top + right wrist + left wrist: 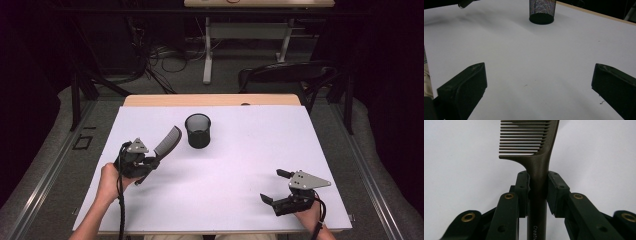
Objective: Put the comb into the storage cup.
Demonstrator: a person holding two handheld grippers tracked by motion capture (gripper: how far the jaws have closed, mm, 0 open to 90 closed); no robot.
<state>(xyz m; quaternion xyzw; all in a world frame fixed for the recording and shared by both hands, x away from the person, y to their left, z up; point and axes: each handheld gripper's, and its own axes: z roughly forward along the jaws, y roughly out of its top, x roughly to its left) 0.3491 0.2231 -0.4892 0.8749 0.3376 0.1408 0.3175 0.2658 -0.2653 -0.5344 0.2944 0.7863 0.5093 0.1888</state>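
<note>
Left gripper (150, 161), centre-left of the high view, has its jaws clamped on the comb (167, 141) handle, teeth slanting up-right toward the cup (198, 130) just beyond. Right gripper (276, 187), lower right, holds nothing, jaws wide, well apart.

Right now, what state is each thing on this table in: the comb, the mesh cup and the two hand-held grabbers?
Dark plastic comb: clamped by its handle, lifted off the table, teeth end pointing toward the cup.
Black wire-mesh cup: upright, standing apart from both grippers; whether anything is inside is hard to tell.
Left gripper: shut on the comb.
Right gripper: open, holding nothing, low over the white table.
</note>
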